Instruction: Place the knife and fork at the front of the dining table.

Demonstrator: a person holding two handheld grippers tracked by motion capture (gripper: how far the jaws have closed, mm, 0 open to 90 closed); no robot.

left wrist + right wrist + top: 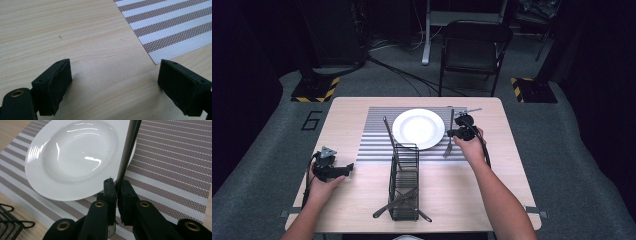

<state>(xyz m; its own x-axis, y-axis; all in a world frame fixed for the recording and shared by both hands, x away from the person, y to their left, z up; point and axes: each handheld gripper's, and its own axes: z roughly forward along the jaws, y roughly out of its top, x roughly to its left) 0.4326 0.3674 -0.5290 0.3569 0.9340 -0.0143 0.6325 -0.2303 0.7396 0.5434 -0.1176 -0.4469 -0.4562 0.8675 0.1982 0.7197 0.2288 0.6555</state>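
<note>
Wood table (512, 170), striped mat (377, 145). R gripper (116, 185) at plate's (75, 152) 3 o'clock, clamped on fork (127, 147). L gripper (113, 82) wide, empty, at 8 o'clock.

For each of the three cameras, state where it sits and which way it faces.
High view: above the person's side, facing forward and down on the table; both forearms, left tongs, right tongs.
Left gripper view: rides the left tongs, facing bare wood and a placemat corner; own jaws apart.
Right gripper view: rides the right tongs, clamped on a fork handle beside the plate.
Shared: high and right views show plate, placemat.
</note>
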